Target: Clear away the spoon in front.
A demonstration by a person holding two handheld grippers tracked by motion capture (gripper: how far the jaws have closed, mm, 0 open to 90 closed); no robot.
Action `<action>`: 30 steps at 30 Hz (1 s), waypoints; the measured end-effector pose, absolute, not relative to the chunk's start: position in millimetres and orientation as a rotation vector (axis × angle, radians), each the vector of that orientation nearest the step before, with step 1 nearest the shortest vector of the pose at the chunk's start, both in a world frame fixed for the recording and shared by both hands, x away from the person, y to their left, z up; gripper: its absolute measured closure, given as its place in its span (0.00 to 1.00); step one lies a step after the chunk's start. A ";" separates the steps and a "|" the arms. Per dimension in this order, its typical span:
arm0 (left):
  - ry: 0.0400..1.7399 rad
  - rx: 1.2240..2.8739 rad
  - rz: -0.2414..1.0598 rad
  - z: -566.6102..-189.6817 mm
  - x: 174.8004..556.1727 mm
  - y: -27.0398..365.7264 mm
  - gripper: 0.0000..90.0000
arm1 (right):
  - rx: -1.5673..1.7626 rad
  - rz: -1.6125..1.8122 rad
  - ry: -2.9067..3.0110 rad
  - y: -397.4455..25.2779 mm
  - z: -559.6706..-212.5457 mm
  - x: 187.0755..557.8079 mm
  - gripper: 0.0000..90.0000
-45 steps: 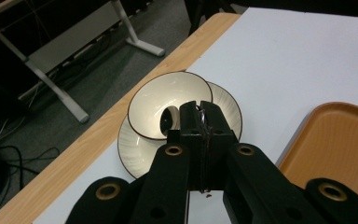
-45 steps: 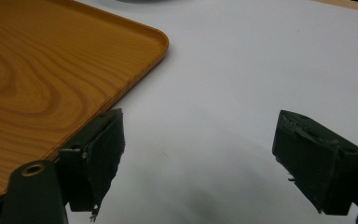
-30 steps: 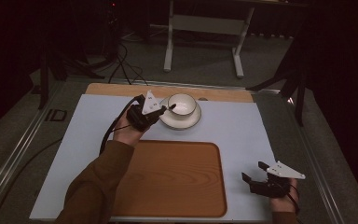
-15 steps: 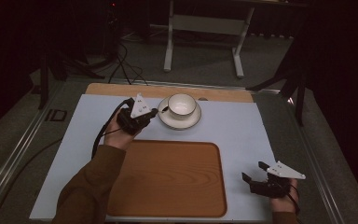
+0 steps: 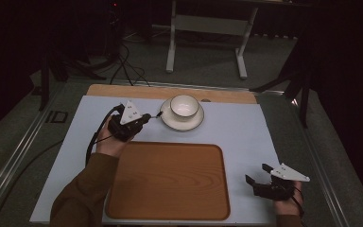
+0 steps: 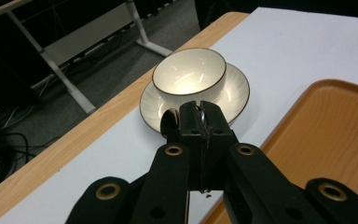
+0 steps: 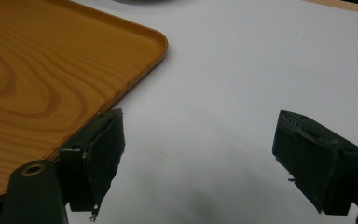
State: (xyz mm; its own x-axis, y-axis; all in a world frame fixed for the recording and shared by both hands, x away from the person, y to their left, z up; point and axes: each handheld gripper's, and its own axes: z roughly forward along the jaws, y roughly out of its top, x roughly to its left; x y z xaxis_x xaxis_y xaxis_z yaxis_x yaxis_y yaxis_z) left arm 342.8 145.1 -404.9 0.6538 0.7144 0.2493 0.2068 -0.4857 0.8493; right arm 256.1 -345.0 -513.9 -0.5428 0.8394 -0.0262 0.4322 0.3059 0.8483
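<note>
A white cup (image 5: 185, 105) with a dark rim stands on a matching saucer (image 5: 170, 123) at the far middle of the white table. My left gripper (image 5: 150, 118) hovers just left of the saucer and points at it. Its jaws are shut on a thin small thing that looks like a spoon (image 6: 170, 119). In the left gripper view the cup (image 6: 189, 74) and saucer (image 6: 240, 91) lie just beyond the left gripper's (image 6: 200, 114) tips. My right gripper (image 5: 257, 174) rests open near the table's front right corner. Its jaws are wide apart over bare table in the right gripper view (image 7: 198, 154).
A wooden tray (image 5: 170, 182) lies in the front middle of the table, between the two grippers, and its corner (image 7: 154, 42) shows beside the right gripper. A wooden strip (image 5: 123, 90) runs along the table's far edge. A table frame (image 5: 208, 28) stands on the floor beyond.
My left gripper has drawn back from over the cup to the left and nearer to me, jaws shut. The right gripper has stayed where it was.
</note>
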 end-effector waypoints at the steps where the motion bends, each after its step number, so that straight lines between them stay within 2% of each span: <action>1: 0.719 2.023 0.758 -405.5 341.8 147.3 0.99 | 1.128 1.150 2.108 -345.1 -513.9 256.1 0.19; 30: 0.759 2.011 0.785 -414.3 316.9 182.9 0.99 | 1.129 1.150 2.110 -344.9 -514.0 256.6 0.19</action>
State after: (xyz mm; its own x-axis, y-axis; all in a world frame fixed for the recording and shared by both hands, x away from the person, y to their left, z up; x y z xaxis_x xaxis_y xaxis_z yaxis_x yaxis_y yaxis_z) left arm 316.9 182.9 -414.3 0.6228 0.7415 0.2498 0.2248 -0.4753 0.8506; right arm 256.6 -344.9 -514.0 -0.5430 0.8394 -0.0247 0.4343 0.3059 0.8472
